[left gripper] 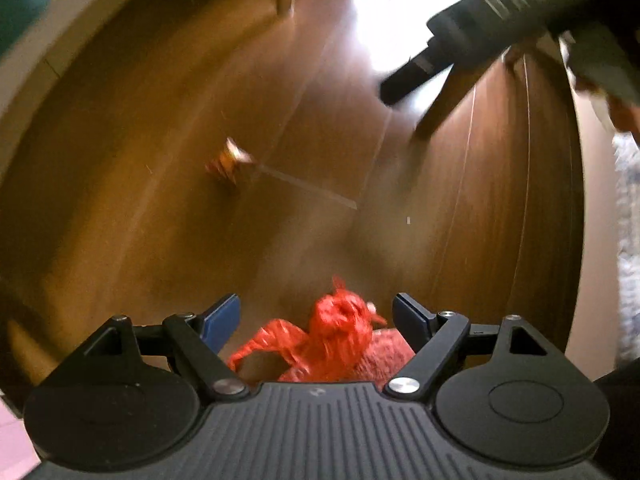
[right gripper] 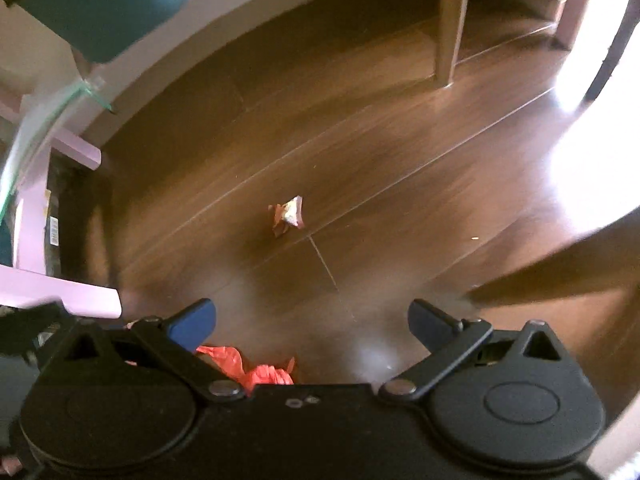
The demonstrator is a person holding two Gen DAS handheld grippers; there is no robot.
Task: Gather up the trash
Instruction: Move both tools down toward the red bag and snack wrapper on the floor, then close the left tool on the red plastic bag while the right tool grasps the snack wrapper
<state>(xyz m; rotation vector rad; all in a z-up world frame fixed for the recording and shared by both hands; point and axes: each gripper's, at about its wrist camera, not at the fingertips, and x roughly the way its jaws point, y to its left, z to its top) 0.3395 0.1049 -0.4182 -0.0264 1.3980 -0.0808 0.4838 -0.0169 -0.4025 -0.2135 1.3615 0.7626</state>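
A crumpled snack wrapper (left gripper: 229, 162) lies on the brown wooden floor; it also shows in the right wrist view (right gripper: 289, 215), well ahead of both grippers. A red plastic bag (left gripper: 336, 336) lies on the floor just below my left gripper (left gripper: 316, 314), which is open and empty above it. The bag's edge shows in the right wrist view (right gripper: 248, 368) near the left finger. My right gripper (right gripper: 312, 320) is open and empty; it appears blurred in the left wrist view (left gripper: 460, 40) at upper right.
A wooden furniture leg (right gripper: 450, 24) stands beyond the wrapper. A pink table frame (right gripper: 60, 292) with a glass top (right gripper: 40, 120) is at left, a teal cushion (right gripper: 104, 4) above it. Bright sun glare (right gripper: 592, 140) lies on the floor at right.
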